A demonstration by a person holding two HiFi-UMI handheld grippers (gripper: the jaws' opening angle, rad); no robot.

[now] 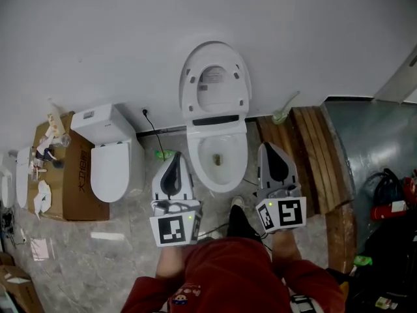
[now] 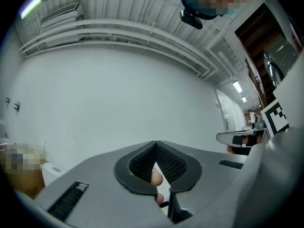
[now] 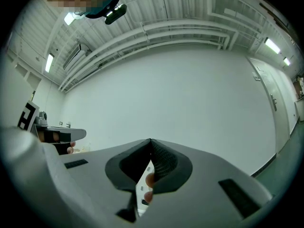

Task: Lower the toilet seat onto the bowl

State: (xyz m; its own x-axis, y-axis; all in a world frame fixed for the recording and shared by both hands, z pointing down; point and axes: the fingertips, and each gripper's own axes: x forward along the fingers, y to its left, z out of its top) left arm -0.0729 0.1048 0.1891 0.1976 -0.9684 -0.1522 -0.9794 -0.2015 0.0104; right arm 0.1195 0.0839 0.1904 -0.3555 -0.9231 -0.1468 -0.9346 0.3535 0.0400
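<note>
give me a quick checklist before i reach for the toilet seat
1. toilet seat up and in plain view: ok.
2. bowl rim free of things: ok.
3. left tongs open for a grip: not ok, shut and empty.
4. right tongs open for a grip: not ok, shut and empty.
5. tongs at the seat: not ok, they flank the bowl, well short of the seat.
6. how freely the seat will drop: cannot tell.

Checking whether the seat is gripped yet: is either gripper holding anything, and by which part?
Nothing is held. The left gripper and right gripper are both shut on nothing, apart from the raised toilet seat.
</note>
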